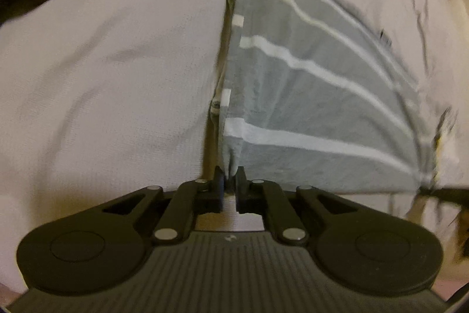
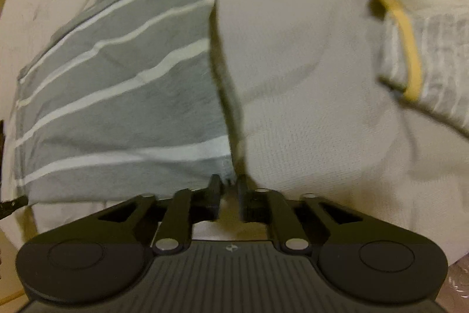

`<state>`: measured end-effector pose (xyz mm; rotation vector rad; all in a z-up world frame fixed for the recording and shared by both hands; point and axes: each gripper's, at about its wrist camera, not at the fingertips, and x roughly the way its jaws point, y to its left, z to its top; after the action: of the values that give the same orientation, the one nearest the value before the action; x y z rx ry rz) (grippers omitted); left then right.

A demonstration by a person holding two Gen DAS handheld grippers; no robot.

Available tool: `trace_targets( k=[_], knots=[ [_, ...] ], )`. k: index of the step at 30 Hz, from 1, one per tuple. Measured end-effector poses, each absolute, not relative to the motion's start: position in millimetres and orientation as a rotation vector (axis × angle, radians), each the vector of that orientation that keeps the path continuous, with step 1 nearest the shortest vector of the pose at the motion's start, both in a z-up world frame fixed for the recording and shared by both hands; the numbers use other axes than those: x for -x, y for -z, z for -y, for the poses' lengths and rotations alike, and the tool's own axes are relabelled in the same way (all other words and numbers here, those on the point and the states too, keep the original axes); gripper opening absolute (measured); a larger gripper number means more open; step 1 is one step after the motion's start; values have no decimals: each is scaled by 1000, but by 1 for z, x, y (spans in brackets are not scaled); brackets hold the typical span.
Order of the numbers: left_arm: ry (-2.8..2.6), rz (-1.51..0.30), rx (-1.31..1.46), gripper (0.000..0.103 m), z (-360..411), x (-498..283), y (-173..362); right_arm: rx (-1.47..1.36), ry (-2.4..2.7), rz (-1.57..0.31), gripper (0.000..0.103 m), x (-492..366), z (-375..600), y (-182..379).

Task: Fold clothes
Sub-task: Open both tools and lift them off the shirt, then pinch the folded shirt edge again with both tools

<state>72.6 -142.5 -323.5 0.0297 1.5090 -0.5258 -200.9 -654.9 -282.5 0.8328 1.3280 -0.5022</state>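
Left wrist view shows the left hand-held gripper clamped on the grey white-striped cotton garment mid-frame, the right hand-held gripper pinching its opposite corner; I'd keep the edge taut and level.

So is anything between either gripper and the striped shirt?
No. The left gripper and the right gripper each pinch a near corner of the striped shirt directly, over the white sheet.
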Motion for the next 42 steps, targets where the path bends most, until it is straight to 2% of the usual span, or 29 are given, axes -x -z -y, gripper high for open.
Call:
trace_targets(
  k=[2,9,14,16,22,24,27,29,30,32,34,37,42],
  knots=[
    [513,-1503,-106,23,142,-74,320,-758,547,-1287,34,198,665,270],
    [412,-1384,-232,22,138,-111,293,-637,495,-1131,34,137,718,259],
    [466,-1261,-222,36,174,-170,286,-625,424,-1100,45,86,758,283],
    [499,-1222,-213,41,193,-195,289,-625,420,-1107,45,71,771,295],
    [596,-1188,-236,41,249,-255,314,-693,404,-1091,46,56,790,310],
    [630,-1196,-256,40,262,-267,324,-688,392,-1101,46,54,789,313],
    [689,-1209,-282,29,277,-275,335,-697,391,-1107,45,56,787,317],
    [731,-1215,-306,3,285,-274,341,-716,394,-1101,44,58,787,321],
    [744,-1215,-324,3,287,-273,343,-725,393,-1095,40,58,786,322],
    [750,-1206,-350,2,292,-269,347,-751,386,-1082,20,58,786,325],
    [749,-1190,-351,1,291,-267,345,-760,381,-1072,7,57,785,324],
    [755,-1129,-335,1,282,-263,332,-697,374,-1065,2,54,780,311],
    [761,-1044,-290,1,265,-259,314,-639,384,-1008,2,54,772,290]
  ],
)
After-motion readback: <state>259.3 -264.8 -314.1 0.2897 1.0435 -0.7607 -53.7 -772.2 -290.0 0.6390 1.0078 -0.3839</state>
